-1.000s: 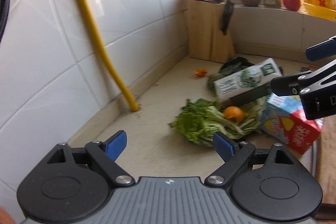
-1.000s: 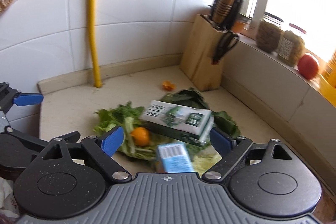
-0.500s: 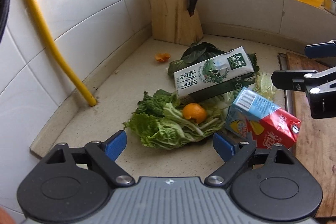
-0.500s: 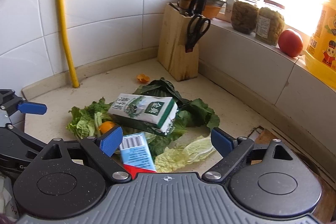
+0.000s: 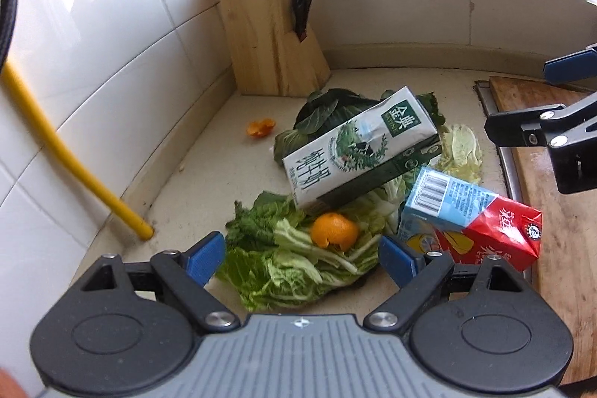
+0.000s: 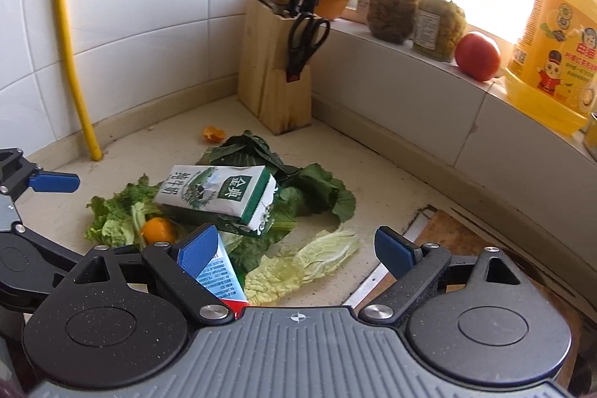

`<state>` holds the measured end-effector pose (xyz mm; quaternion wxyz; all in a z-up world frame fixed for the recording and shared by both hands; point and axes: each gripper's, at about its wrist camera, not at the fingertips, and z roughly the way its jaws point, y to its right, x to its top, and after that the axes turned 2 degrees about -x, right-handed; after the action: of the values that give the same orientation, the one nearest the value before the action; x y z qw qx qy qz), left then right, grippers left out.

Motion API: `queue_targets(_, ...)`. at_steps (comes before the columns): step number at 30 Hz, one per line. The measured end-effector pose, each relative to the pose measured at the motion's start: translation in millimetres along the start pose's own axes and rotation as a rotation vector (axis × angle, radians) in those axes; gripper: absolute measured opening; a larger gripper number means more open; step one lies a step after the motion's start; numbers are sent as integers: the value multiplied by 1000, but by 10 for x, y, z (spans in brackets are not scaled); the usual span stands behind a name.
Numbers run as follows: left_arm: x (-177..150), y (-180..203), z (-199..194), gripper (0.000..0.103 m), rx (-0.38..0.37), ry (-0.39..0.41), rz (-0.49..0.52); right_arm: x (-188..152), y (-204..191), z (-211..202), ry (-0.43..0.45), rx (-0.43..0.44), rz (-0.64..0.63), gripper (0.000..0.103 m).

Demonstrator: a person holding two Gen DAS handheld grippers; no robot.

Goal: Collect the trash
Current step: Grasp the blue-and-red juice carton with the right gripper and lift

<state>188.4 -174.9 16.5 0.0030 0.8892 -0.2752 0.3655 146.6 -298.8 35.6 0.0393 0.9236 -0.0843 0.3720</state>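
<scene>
Trash: a heap on the countertop (image 5: 194, 170), in a tiled corner. A green and white milk carton (image 5: 360, 148) lies tilted on dark leaves (image 6: 317, 185); a red and blue juice carton (image 5: 470, 217) lies just beside it.
Greens: pale cabbage leaves (image 5: 294, 263) with an orange peel (image 5: 334, 230) on top; a smaller peel piece (image 5: 260, 127) lies apart, nearer the wall.
Surface: speckled beige stone, with a wooden cutting board (image 5: 552, 196) at the right edge.
Room: white tiled walls, a yellow hose (image 6: 69, 40), a wooden knife block (image 6: 274, 73) with scissors, and a sill holding two jars (image 6: 414, 12), a tomato (image 6: 477, 56) and a yellow oil jug (image 6: 556, 36).
Left gripper (image 5: 300, 258): fingers spread wide, empty, above the cabbage.
Right gripper (image 6: 294, 247): fingers spread wide, holding nothing, over the juice carton.
Change: both cameras now sit closer and tilt further down on the heap than a second ago; the trash itself lies as before.
</scene>
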Motion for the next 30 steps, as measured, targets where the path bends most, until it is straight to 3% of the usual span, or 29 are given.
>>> queue_targets(8,49,-179,95,88,-84,21,36,14,-42,11,-29,-44,9,95)
queue_targets(12,-25,-431,128,88,-78,24,10,-43,-100,61,-57,-37,-19,95)
queue_targets(18,-165,-674,161,88,-119,-1,-53,-93,-214,218,-117,1,-87,95)
queue_targets(30,-234,-651,272,88,-191,-41,-86,-197,-420,643,-245,138,-161,93)
